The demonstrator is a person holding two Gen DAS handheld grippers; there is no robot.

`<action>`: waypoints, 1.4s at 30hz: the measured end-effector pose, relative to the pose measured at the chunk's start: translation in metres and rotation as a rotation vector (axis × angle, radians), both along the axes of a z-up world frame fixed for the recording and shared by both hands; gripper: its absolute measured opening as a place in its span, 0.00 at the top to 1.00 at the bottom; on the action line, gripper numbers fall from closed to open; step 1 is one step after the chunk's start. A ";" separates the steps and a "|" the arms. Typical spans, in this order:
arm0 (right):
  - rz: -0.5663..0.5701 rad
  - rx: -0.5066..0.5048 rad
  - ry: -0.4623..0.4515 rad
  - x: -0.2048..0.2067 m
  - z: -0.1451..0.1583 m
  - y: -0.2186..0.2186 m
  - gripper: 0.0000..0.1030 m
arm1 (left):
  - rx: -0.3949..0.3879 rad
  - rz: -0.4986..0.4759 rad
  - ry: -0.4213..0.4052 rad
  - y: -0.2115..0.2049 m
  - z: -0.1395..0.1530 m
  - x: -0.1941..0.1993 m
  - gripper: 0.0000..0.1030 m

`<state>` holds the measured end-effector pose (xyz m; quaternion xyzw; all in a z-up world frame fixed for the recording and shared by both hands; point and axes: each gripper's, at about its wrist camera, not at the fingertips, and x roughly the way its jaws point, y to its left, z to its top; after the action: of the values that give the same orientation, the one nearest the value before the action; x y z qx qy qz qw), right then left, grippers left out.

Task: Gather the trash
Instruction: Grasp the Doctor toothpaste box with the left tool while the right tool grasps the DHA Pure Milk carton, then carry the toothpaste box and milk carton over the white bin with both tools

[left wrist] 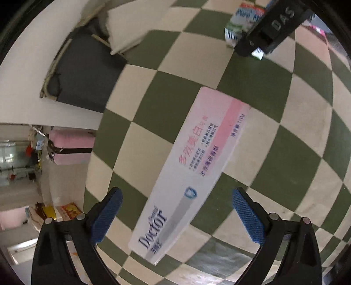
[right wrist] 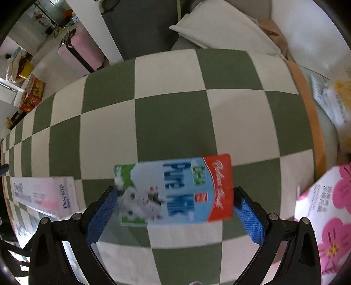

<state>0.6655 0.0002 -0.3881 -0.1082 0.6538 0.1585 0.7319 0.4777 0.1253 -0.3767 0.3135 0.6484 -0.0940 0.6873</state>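
A white and pink toothpaste box [left wrist: 188, 175] marked "Doctor" lies flat on the green and cream checkered tablecloth [left wrist: 274, 122]. My left gripper [left wrist: 176, 219] is open, its blue pads on either side of the box's near end, apart from it. A "Pure Milk" carton [right wrist: 175, 190] sits between the blue pads of my right gripper [right wrist: 174, 214], which touch its two ends. The carton [left wrist: 243, 19] and the right gripper's black body [left wrist: 274, 28] also show at the top of the left wrist view. The toothpaste box [right wrist: 43, 195] shows at the left of the right wrist view.
A white box with pink flowers [right wrist: 324, 219] stands at the right table edge. An orange-rimmed bin with wrappers [right wrist: 329, 105] sits beyond the table's right side. A cushion [right wrist: 219, 28], a pink suitcase [right wrist: 81, 52] and cardboard boxes [right wrist: 33, 92] lie past the far edge.
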 end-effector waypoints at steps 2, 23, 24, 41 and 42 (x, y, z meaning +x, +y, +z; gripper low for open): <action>-0.004 0.006 -0.008 0.003 -0.002 -0.001 0.00 | -0.007 -0.013 0.020 -0.001 -0.004 0.001 0.03; -0.035 0.096 -0.067 -0.075 0.048 -0.038 0.09 | -0.233 0.497 -0.085 -0.011 0.048 -0.093 0.49; -0.035 0.101 -0.067 -0.085 0.051 -0.039 0.09 | -0.254 0.547 -0.094 -0.014 0.052 -0.107 0.49; -0.003 0.227 0.033 -0.306 0.081 -0.068 0.09 | -0.495 1.097 -0.421 -0.012 0.132 -0.313 0.51; 0.017 0.229 0.018 -0.319 0.088 -0.067 0.09 | -0.494 1.094 -0.448 -0.010 0.137 -0.320 0.51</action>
<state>0.3467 -0.0669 -0.3005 -0.0280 0.6371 0.2391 0.7322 0.1578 0.1155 -0.2400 -0.2185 0.5147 0.1913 0.8067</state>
